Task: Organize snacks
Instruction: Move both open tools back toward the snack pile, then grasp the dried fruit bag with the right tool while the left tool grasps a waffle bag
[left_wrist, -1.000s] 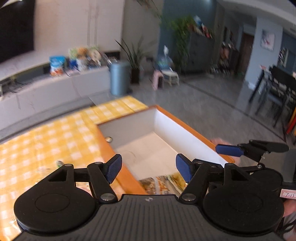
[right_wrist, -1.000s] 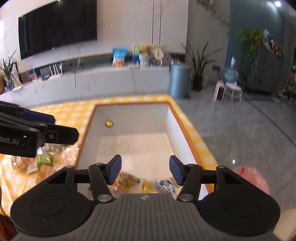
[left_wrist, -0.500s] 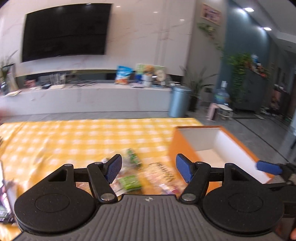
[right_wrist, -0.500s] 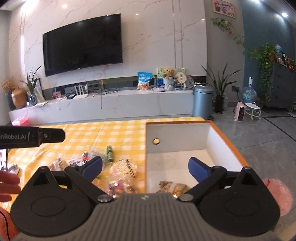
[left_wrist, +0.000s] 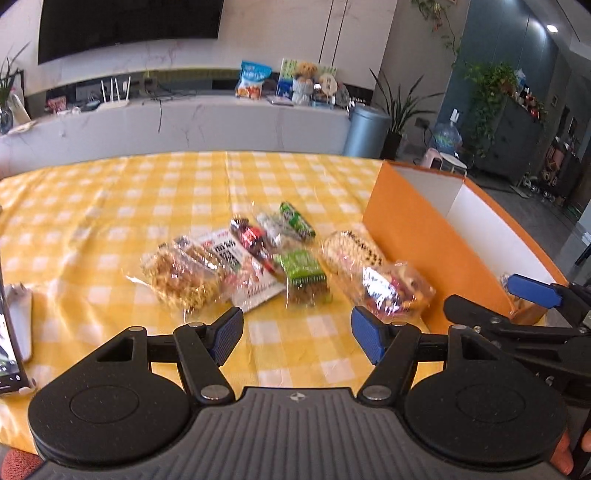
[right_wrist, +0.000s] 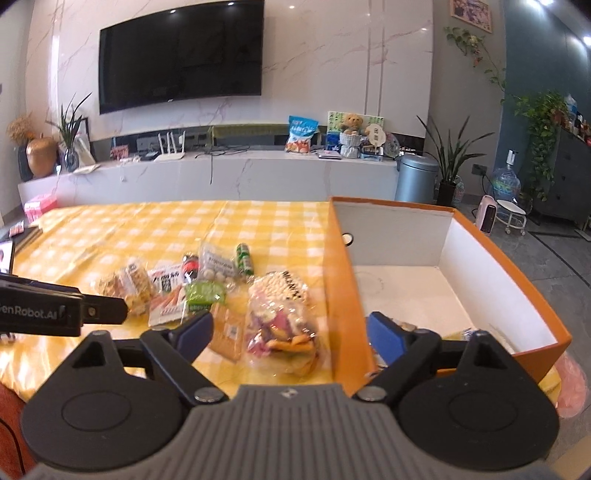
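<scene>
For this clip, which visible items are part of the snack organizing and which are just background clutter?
Part of the job:
- snack packets heaped on the yellow checked tablecloth
- orange box beside them, with a few packets already inside
- left gripper and right gripper, both open and empty

Just lying about:
- phone at the table's left edge
- bin
- TV
- teddy bear on the sideboard
</scene>
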